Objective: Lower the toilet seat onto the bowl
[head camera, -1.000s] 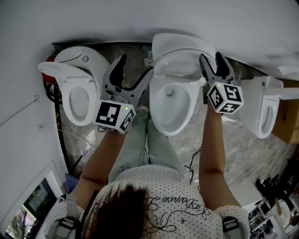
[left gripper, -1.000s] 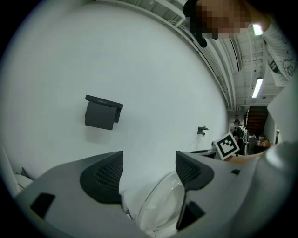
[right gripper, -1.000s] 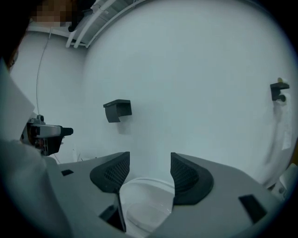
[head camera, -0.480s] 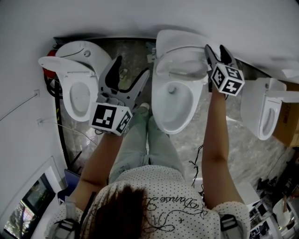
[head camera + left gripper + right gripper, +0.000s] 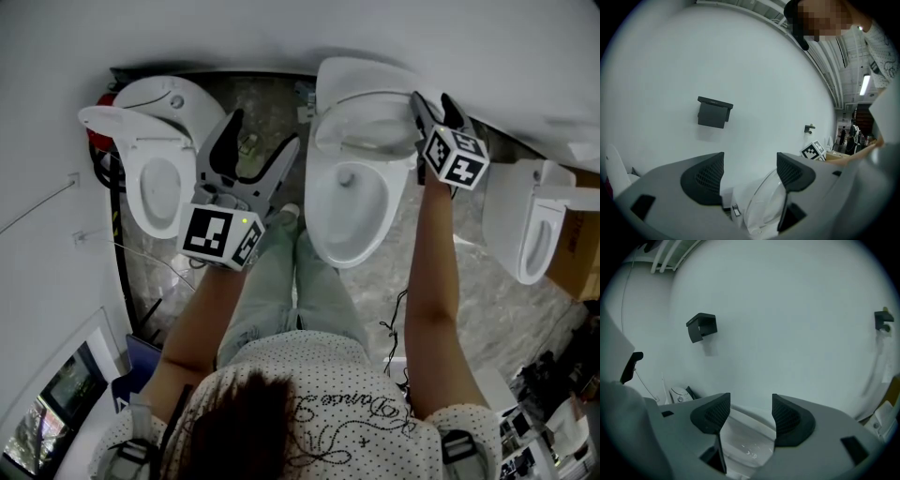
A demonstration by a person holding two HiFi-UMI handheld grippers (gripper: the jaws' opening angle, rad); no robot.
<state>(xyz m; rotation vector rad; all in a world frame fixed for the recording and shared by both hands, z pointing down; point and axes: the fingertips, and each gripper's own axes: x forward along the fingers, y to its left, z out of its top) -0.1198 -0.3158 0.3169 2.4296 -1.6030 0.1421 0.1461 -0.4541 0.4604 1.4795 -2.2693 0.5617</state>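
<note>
Head view: a left toilet (image 5: 155,187) sits at the upper left, with a strip of marble floor (image 5: 272,98) between it and the middle bowl (image 5: 361,255). Over that strip hangs the left gripper (image 5: 264,131), jaws wide apart and holding nothing. The toilet seat (image 5: 366,131) stands raised at the bowl's top edge, and the bowl's drain shows. At the seat's right edge, the right gripper (image 5: 432,101) has its jaws apart, closed on nothing. A third toilet (image 5: 530,234) lies far right.

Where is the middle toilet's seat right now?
Head view, top centre: the toilet seat stands raised behind the middle bowl, with the right gripper at its right edge.
</note>
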